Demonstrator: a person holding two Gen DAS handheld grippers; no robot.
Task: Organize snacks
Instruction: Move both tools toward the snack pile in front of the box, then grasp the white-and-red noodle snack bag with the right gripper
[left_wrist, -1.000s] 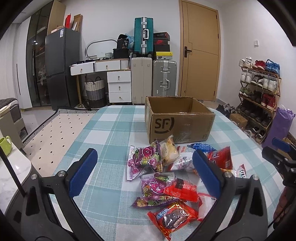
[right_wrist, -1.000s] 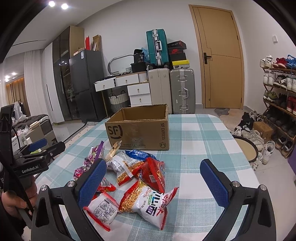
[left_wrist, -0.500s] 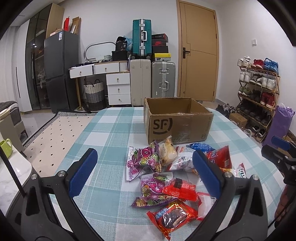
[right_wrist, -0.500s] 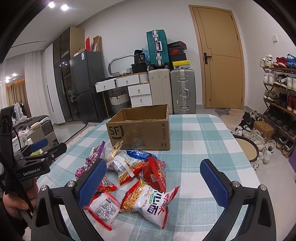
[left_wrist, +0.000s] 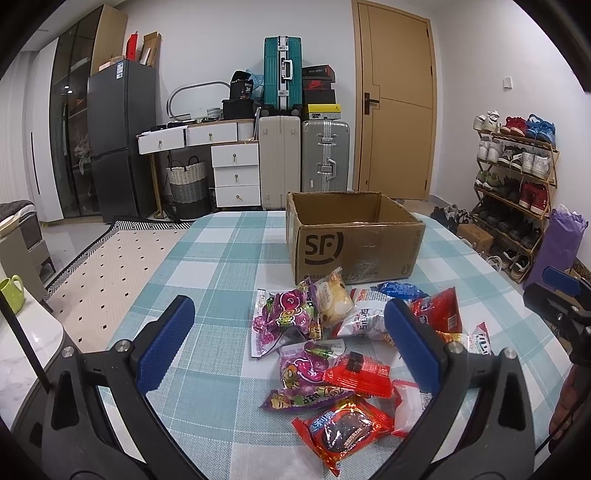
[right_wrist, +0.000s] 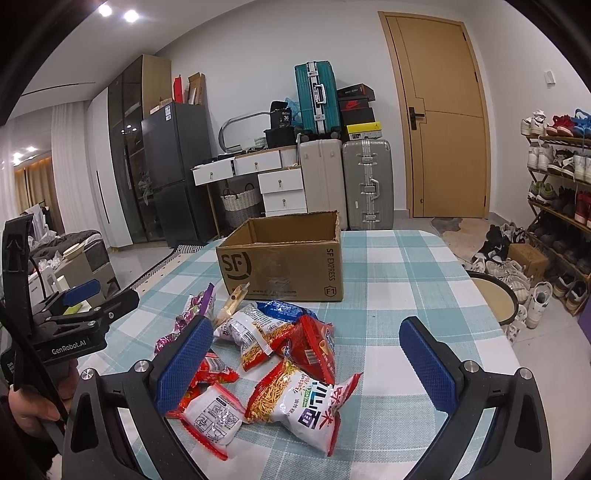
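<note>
1. The left tongs (left_wrist: 288, 339) hung above the near edge of the table (left_wrist: 221, 258), blue pads spread wide apart and holding nothing.
2. The right tongs (right_wrist: 306, 360) hovered likewise on the other side, pads wide apart and empty.
3. A heap of snack packets (left_wrist: 332, 350) lay on the checked cloth just in front of the cardboard box (left_wrist: 354, 240): a red cookie packet (left_wrist: 343, 430) nearest, purple candy bags (left_wrist: 291, 314) closer to the box, a noodle-snack bag (right_wrist: 299, 402) on the right.
4. The cardboard box stood open-topped at the table's middle, its inside not fully visible.
5. Behind the box, suitcases (left_wrist: 303, 158) stood against the wall beside a wooden door (left_wrist: 395, 110).
</note>
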